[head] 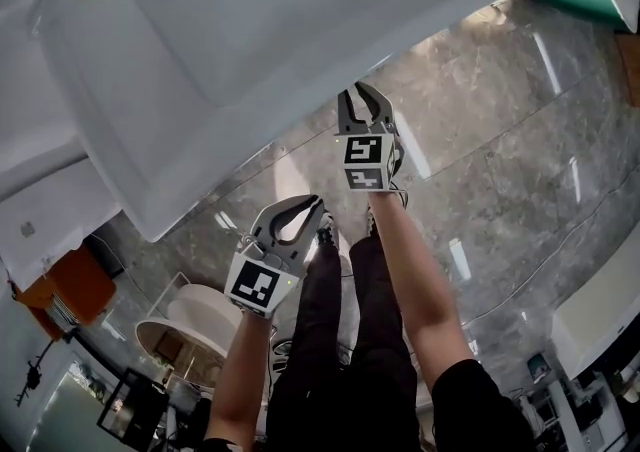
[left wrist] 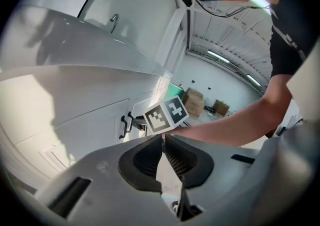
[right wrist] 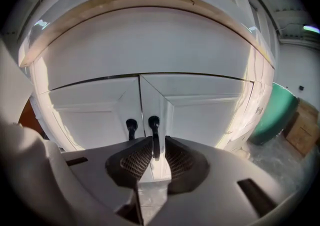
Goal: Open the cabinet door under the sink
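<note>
Head view: the right hand-held gripper (head: 365,112) reaches the white cabinet (head: 250,70). The left hand-held gripper (head: 292,222) hangs lower, near the person's legs.

Left gripper view: its jaws are pressed almost together, empty.

Right gripper view: its jaws stand slightly spread around the black handle (right wrist: 154,131) of the right cabinet door (right wrist: 200,115). Best to pinch it firmly, then pull along the door's swing.

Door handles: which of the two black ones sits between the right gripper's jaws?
The right-hand handle, on the right door; the left handle stands outside the jaws.
</note>
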`<state>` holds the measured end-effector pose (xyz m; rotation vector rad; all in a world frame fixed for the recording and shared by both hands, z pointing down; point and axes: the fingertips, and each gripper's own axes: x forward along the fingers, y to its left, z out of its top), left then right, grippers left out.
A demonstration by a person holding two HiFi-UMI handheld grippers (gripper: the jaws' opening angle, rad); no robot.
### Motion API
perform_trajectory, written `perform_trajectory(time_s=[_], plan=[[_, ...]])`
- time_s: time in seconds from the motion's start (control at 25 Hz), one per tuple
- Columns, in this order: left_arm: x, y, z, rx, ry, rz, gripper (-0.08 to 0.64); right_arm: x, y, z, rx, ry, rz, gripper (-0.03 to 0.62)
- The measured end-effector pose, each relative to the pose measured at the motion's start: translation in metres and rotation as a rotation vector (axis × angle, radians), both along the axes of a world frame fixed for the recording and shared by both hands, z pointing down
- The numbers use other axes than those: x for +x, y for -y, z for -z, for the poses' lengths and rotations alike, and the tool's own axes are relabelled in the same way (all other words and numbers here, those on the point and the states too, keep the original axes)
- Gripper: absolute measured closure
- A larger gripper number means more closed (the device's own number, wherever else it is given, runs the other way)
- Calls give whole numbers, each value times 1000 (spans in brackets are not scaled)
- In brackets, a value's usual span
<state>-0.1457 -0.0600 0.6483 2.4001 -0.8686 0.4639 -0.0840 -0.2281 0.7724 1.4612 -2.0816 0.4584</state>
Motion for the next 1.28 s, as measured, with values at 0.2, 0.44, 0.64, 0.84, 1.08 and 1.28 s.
perform_trajectory(time_s=[0.2, 0.44, 0.64, 0.84, 1.08, 1.28], plan=[[1, -1, -7, -11, 9, -1, 531, -10, 14, -3, 1, -13, 17, 459], [3, 0, -7, -7, 3, 4, 531, -13, 21, -7, 3, -26, 15, 494], [5, 0, -7, -7, 11, 17, 531, -13, 20, -5, 10, -36, -4, 497], [11, 1, -5, -2, 12, 30, 529, -4, 12, -3, 19, -29, -80, 499], [18, 0, -11, 1, 24, 23, 531, 22, -21, -1, 7, 31, -191, 497], [29, 2, -15, -5, 23, 26, 531, 45, -43, -2, 17, 47, -188, 497]])
